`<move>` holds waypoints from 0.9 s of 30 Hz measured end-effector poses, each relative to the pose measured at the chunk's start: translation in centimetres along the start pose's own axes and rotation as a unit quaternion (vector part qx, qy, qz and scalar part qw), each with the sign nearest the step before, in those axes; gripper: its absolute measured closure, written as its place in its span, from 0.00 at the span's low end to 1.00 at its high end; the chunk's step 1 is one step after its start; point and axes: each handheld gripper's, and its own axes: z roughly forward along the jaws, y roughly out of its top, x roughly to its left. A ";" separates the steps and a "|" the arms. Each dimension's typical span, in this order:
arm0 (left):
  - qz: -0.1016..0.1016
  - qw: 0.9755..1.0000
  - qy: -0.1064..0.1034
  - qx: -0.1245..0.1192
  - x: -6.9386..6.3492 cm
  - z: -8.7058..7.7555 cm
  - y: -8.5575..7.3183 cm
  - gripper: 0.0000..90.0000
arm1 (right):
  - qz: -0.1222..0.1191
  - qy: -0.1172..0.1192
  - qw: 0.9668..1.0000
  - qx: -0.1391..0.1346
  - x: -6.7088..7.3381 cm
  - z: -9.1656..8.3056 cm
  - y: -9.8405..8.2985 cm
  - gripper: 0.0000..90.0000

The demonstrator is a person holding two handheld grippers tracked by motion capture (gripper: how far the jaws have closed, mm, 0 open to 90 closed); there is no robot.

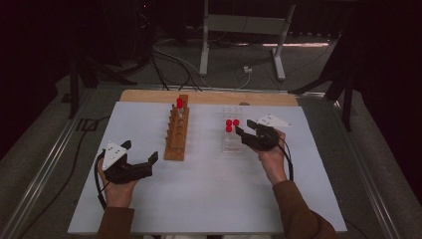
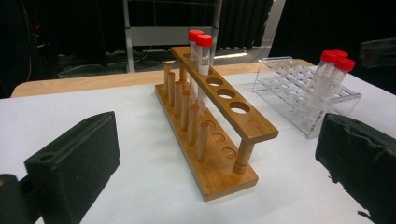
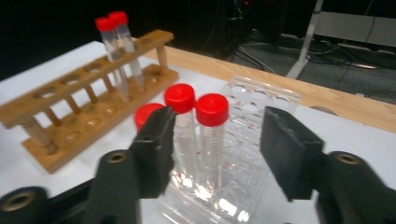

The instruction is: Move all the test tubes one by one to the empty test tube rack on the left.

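High view: left gripper [image 1: 142,152] is resting wide open and empty at lower left, while right gripper [image 1: 247,128] is reaching the red-capped tubes [image 1: 231,124] in the clear rack [image 1: 232,144], right of centre.

Left gripper view: wooden rack [image 2: 219,140] is sitting at centre.

Right gripper view: half-open jaws are flanking a tube without pressing it.

No text, label, brand or number could be read. Faint red graduation marks showed on the capped tubes [image 3: 211,140] in the clear rack [image 3: 261,93], too blurred to read.
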 end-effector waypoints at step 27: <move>-0.003 1.000 0.003 0.001 0.3 -0.1 -0.2 0.01 | -0.019 -0.004 1.000 0.024 0.1 3.3 -1.4 0.82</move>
